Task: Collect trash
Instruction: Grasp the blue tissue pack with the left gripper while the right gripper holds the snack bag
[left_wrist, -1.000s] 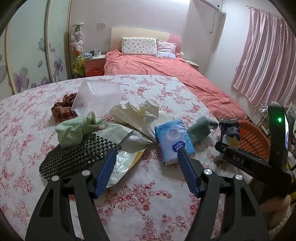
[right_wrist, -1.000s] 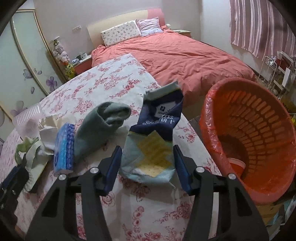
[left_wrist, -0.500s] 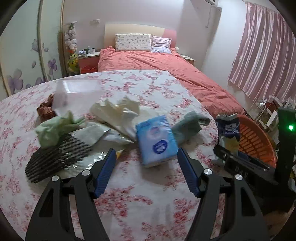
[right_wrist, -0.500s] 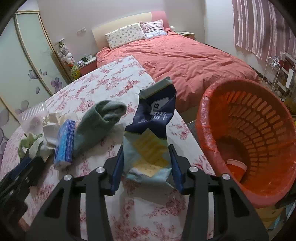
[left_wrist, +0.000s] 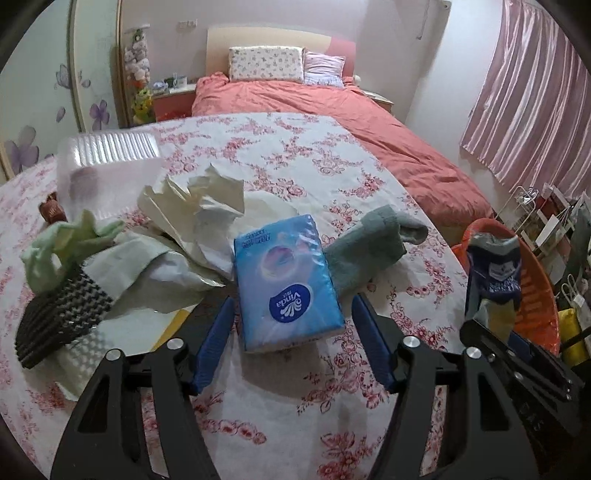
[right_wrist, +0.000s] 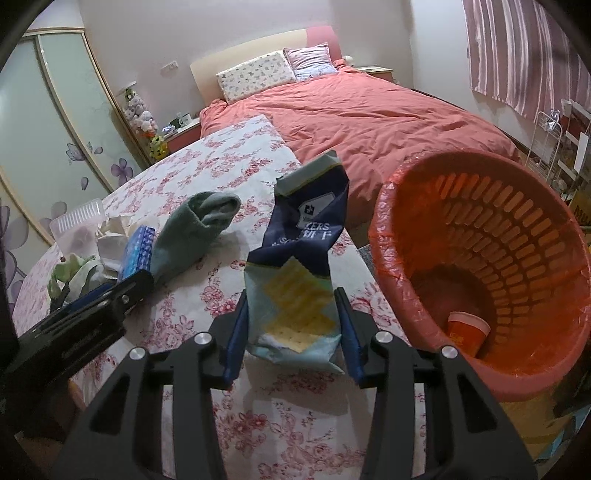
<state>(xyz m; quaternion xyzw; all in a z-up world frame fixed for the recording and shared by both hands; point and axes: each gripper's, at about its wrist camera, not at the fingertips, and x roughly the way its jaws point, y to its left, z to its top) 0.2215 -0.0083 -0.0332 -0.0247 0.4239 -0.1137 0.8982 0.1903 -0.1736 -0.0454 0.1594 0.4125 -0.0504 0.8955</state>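
Right gripper (right_wrist: 291, 332): jaws clamped on the lower half of a cracker bag (right_wrist: 299, 273), held upright above the table edge. Orange bin (right_wrist: 480, 258) just to its right, with a paper cup (right_wrist: 467, 330) at the bottom. Step in hand, as I judge it: carrying the bag to the bin. Next move calls for a swing right over the rim, then release.

Left gripper (left_wrist: 291, 336): jaws spread, straddling the near end of a tissue pack (left_wrist: 286, 284) lying on the tablecloth (left_wrist: 277, 155); nothing gripped. Beyond it lie crumpled paper (left_wrist: 199, 206) and a grey sock (left_wrist: 373, 240).

Left hand-held gripper (left_wrist: 291, 326) spread around blue tissue pack (left_wrist: 286, 288), floral tablecloth (left_wrist: 280, 155) beneath
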